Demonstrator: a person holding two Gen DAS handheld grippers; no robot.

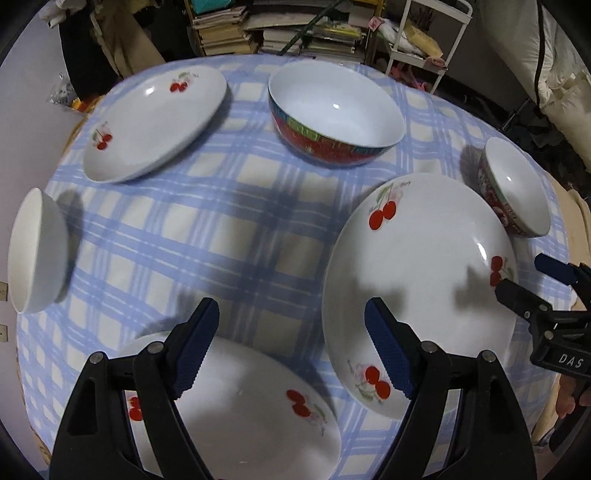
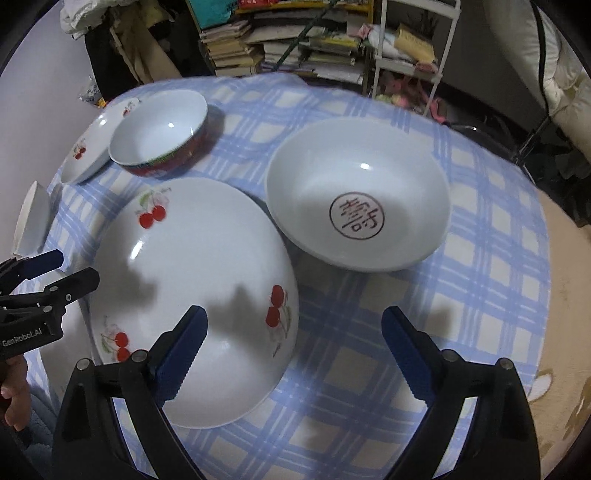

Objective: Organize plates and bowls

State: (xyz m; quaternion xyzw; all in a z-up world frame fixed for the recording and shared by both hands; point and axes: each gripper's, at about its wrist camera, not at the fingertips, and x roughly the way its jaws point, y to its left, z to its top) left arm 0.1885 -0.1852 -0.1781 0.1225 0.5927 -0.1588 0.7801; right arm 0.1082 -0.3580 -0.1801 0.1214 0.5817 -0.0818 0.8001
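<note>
Three white cherry-print plates lie on the checked cloth: a near plate (image 1: 240, 406) under my left gripper (image 1: 291, 350), a right plate (image 1: 421, 288) (image 2: 192, 295), and a far-left plate (image 1: 155, 122) (image 2: 88, 147). A large red-sided bowl (image 1: 336, 110) (image 2: 159, 133) stands at the back. A small patterned bowl (image 1: 513, 192) with a red seal inside (image 2: 356, 192) stands right. A plain white bowl (image 1: 37, 251) (image 2: 33, 218) is at the left edge. My left gripper is open and empty. My right gripper (image 2: 291, 354) is open and empty, over the right plate's near edge.
The round table (image 2: 498, 258) has a blue-and-cream checked cloth. Behind it are stacked books (image 1: 229, 33) and a white rack (image 1: 424, 37). A beige cushion edge (image 2: 565, 332) lies beyond the table's right rim. The right gripper (image 1: 524, 280) shows in the left wrist view, the left gripper (image 2: 55, 269) in the right.
</note>
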